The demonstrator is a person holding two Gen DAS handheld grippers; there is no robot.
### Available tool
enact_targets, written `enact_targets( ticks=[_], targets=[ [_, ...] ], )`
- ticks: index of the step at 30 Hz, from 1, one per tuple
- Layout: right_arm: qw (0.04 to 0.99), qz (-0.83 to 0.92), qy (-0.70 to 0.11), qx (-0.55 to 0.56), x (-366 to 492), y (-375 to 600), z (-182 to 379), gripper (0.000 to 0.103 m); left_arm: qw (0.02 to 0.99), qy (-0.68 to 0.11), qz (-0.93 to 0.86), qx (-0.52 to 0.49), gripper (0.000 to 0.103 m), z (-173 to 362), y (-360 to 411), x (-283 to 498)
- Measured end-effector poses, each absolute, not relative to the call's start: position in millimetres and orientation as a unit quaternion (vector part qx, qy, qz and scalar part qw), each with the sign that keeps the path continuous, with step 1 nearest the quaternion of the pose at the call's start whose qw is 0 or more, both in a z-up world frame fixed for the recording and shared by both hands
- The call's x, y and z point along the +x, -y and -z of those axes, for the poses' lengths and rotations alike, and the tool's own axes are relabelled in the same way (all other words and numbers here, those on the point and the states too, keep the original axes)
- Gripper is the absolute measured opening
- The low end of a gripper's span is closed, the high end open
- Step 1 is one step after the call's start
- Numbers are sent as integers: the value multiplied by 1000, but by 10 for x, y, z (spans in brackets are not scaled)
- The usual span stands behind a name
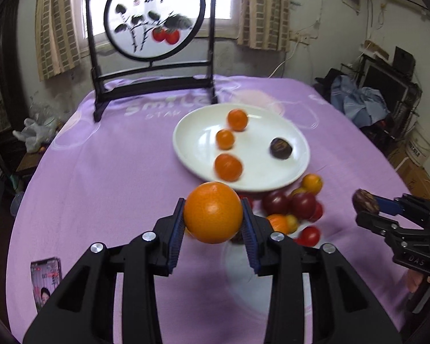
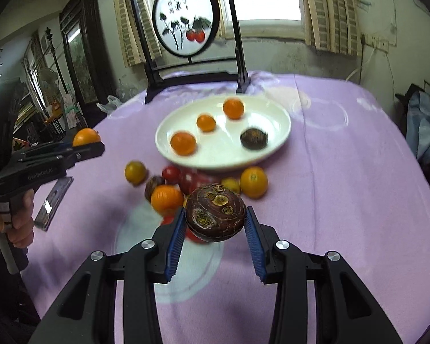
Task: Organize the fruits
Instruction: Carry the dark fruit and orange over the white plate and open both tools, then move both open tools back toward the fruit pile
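Table (image 1: 100, 172) under a purple cloth, takes up most of both views. At its far edge a dark-framed screen (image 1: 154, 14) stands upright, round panel painted with red fruit, window behind it.

White plate (image 1: 203, 132) sits mid-table, in front of the screen. On it: three small oranges (image 1: 228, 166) in a loose line on the left side, plus one dark brown fruit (image 1: 281, 148) alone on the right side. All a bit motion-blurred.

Loose pile (image 1: 289, 203) on the cloth just at the plate's near rim: dark red, yellow, orange and red small fruits, several touching each other. Exact count unclear from blur.

Left gripper (image 1: 213, 215) clamped on a big orange (image 1: 213, 212), blue pads (image 1: 176, 229) pressing both sides, fruit held off the cloth, in front of the plate's near rim. In the right wrist view the same gripper is at far left with a hand (image 2: 20, 223) on the handle.

Right gripper (image 2: 215, 223) grasping a brown fruit (image 2: 216, 212) with pale scabby spots, left pad tight on it, right pad at its edge, lifted over the pile. In the left wrist view it shows at the right edge, fruit at the fingertips.

Phone (image 1: 46, 281) lies flat on the cloth near the table's left edge, well apart from the fruit.
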State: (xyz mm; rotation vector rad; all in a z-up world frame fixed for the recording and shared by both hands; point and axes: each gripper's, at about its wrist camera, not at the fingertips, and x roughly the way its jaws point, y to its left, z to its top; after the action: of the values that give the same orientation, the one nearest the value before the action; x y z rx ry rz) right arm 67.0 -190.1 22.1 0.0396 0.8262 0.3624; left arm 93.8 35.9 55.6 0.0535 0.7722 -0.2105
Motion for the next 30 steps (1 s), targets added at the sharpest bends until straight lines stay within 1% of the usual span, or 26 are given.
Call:
enact_targets(
  ticks=[3, 6, 12, 18, 19, 20, 21, 22, 23, 24, 25, 27, 30],
  targets=[
    [909, -176, -377, 12, 877, 1857, -366, 41, 925, -367, 96, 22, 36, -609, -216, 1136],
    [911, -169, -376, 5, 1178, 1772, -361, 42, 924, -373, 80, 21, 36, -544, -95, 1466],
    [897, -159, -412, 2, 1749, 1611, -65, 42, 905, -425, 15, -17, 36, -217, -146, 2227],
    [888, -157, -432, -9, 1968, 1531, 187, 42, 889, -456, -7, -34, 37, 28, -221, 2689],
    [887, -155, -435, -7, 1992, 1538, 224, 43, 886, -461, -8, -36, 39, 64, -225, 2732],
    [885, -155, -438, -5, 2009, 1544, 251, 47, 885, -465, -9, -35, 42, 95, -221, 2771],
    [884, -158, -441, -2, 2016, 1553, 269, 55, 885, -464, -10, -33, 51, 102, -212, 2780],
    [884, -155, -441, 3, 2021, 1574, 282, 60, 886, -462, -5, -33, 59, 90, -204, 2775],
    [886, -151, -439, 7, 2022, 1600, 276, 64, 889, -457, -5, -32, 63, 73, -189, 2749],
    [887, -150, -437, 9, 2011, 1619, 263, 64, 891, -454, -7, -28, 70, 49, -167, 2718],
    [887, -151, -436, 11, 1994, 1634, 244, 64, 893, -449, -7, -22, 74, 19, -144, 2673],
    [888, -154, -434, 13, 1933, 1660, 183, 64, 899, -439, -2, -9, 76, -59, -101, 2559],
    [893, -153, -423, 10, 1772, 1701, 73, 64, 908, -420, 5, 13, 86, -208, -54, 2315]
  ],
)
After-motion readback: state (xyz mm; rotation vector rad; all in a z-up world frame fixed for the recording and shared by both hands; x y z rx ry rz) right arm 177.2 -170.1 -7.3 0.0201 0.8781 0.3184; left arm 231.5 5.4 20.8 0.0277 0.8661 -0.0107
